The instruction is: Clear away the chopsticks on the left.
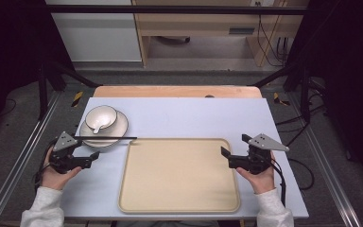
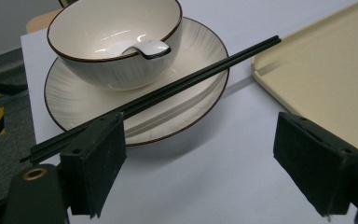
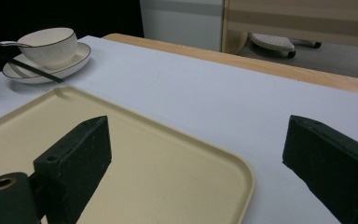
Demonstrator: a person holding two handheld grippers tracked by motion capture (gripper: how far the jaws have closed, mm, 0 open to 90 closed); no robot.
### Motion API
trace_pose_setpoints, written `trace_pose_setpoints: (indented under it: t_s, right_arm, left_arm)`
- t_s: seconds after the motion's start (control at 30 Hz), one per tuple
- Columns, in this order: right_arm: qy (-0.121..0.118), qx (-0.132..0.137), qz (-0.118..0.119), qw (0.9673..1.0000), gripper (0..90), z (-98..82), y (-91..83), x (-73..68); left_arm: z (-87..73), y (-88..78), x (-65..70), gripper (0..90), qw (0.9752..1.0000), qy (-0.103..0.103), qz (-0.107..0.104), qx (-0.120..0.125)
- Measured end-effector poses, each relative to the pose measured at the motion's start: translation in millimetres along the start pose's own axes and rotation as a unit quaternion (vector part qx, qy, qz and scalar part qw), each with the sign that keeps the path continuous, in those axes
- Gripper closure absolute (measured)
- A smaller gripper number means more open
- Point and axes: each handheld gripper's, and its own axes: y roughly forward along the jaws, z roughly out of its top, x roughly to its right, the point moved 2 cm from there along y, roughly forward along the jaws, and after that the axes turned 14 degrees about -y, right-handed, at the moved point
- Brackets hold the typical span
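Left tongs (image 2: 200,172) wide open, nothing gripped, just beside black chopsticks (image 2: 177,86) lying across plate (image 2: 186,116) under bowl (image 2: 116,46); right tongs (image 3: 205,172) open, empty, over tray (image 3: 168,158) on bench (image 1: 194,118)

Left claw (image 1: 93,158): matt black body with a grey three-cornered plate on top, dotted with small dark holes; two blunt black wedge-shaped jaws faced with dark pads; a brass-coloured ring set in the housing beside one jaw; right claw (image 1: 225,155): same black build and grey plate; thin black cables trail from both; the person wears light grey sleeves with ribbed cuffs.
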Motion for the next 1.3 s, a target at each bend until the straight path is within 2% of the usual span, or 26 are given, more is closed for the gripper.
trace_pose_setpoints:
  t_s: [0.1, 0.2, 0.23, 0.27, 0.3, 0.33, 0.4, 0.47, 0.53, 0.63, 0.77, 0.93, 1.3]
  right_arm:
    - [0.000, -0.001, 0.000, 1.0000, 8.0, 0.0, 0.2, 0.2]
    - [0.003, -0.001, 0.001, 1.0000, 8.0, -0.1, 0.1, 1.1]
    - [0.005, 0.000, 0.001, 1.0000, 8.0, -0.1, 0.2, 1.2]
    - [0.004, -0.001, 0.001, 1.0000, 8.0, -0.2, 0.1, 1.0]
    - [0.004, -0.001, 0.001, 1.0000, 8.0, -0.2, 0.1, 1.0]
    - [0.003, 0.000, 0.002, 1.0000, 8.0, 0.0, 0.1, 0.6]
    - [0.003, 0.000, 0.003, 1.0000, 8.0, -0.2, 0.4, 0.6]
    - [0.003, -0.001, 0.004, 1.0000, 8.0, -0.3, 0.6, 0.7]
    - [0.002, -0.002, 0.004, 1.0000, 7.9, -0.9, 1.2, 0.3]
    - [0.001, -0.003, 0.005, 1.0000, 7.9, -1.1, 1.6, 0.3]
    - [0.002, -0.005, 0.005, 1.0000, 8.0, -1.3, 2.5, -0.5]
    - [0.004, -0.006, 0.005, 1.0000, 8.0, -1.7, 3.0, -0.7]
    - [0.001, -0.006, 0.002, 1.0000, 8.0, -1.1, 2.5, -1.0]
  left_arm:
    - [1.7, 3.4, -4.0, 17.6, 1.0000, 0.001, 0.003, -0.004]
    - [5.3, 10.0, -8.0, 19.4, 1.0000, -0.002, 0.002, 0.002]
    - [6.3, 14.6, -9.6, 20.2, 1.0000, 0.001, 0.007, 0.003]
    - [6.7, 22.8, -12.5, 20.6, 0.9999, 0.005, 0.011, -0.010]
    - [6.7, 22.8, -12.5, 20.2, 0.9999, 0.005, 0.011, -0.010]
    - [7.2, 27.7, -14.9, 20.4, 0.9996, 0.007, 0.021, -0.017]
    - [10.3, 32.4, -16.7, 20.5, 0.9995, 0.010, 0.020, -0.021]
    - [12.3, 32.3, -17.5, 20.6, 0.9994, 0.015, 0.022, -0.023]
    - [18.0, 28.8, -18.7, 21.4, 0.9996, 0.014, 0.020, -0.012]
    - [19.3, 29.2, -21.0, 23.0, 0.9996, 0.018, 0.018, -0.010]
    - [18.6, 33.7, -23.5, 28.0, 0.9995, 0.020, 0.018, -0.013]
    - [18.3, 47.8, -24.6, 33.6, 0.9991, 0.030, 0.025, -0.018]
    - [14.8, 54.2, -24.8, 41.2, 0.9985, 0.035, 0.025, -0.035]
